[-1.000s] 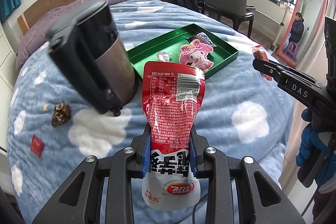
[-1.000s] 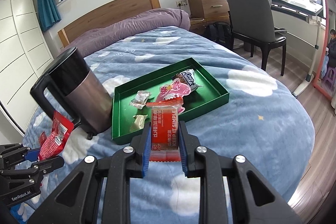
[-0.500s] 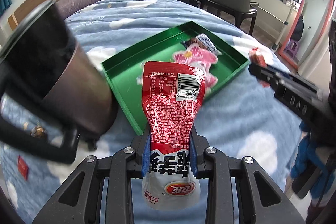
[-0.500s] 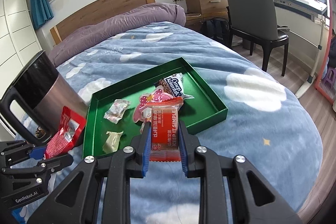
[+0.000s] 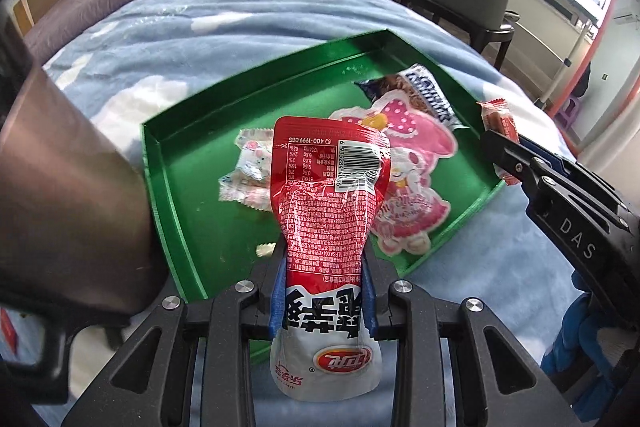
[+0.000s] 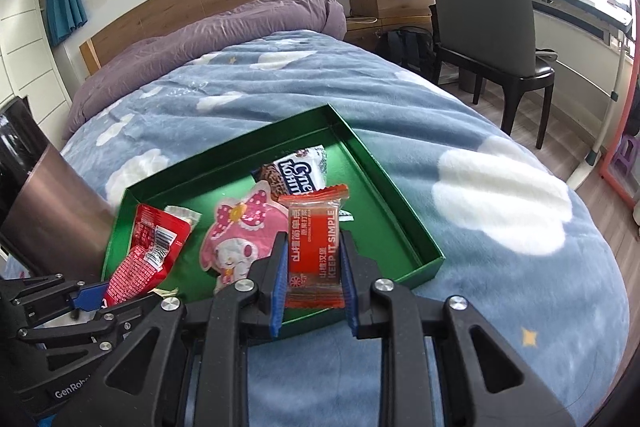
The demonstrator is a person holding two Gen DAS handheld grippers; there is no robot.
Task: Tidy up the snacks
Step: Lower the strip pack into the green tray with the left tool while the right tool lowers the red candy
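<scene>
in the left wrist view, the left gripper was clamped on a red and white snack pouch, which stood up in the lower middle of the frame, over the near part of the green tray. in the right wrist view, the right gripper was clamped on a small orange snack packet in the lower middle of the frame, just above the near wall of the tray.

the tray lay on the blue blanket with clouds in the middle of both frames. inside it were a pink cartoon packet, a white and brown wafer pack behind it, and some small pale candy wrappers to the left. a dark metal kettle filled the left side of the left wrist view, very near the left wall of the tray.

i think the step in hand was to carry both snacks to the tray, and neither was put down yet. the next move probably calls for lowering each snack to a free green place and then letting the fingers go apart. the left gripper should keep away from the kettle, and the two grippers, which were near each other, should not touch.
</scene>
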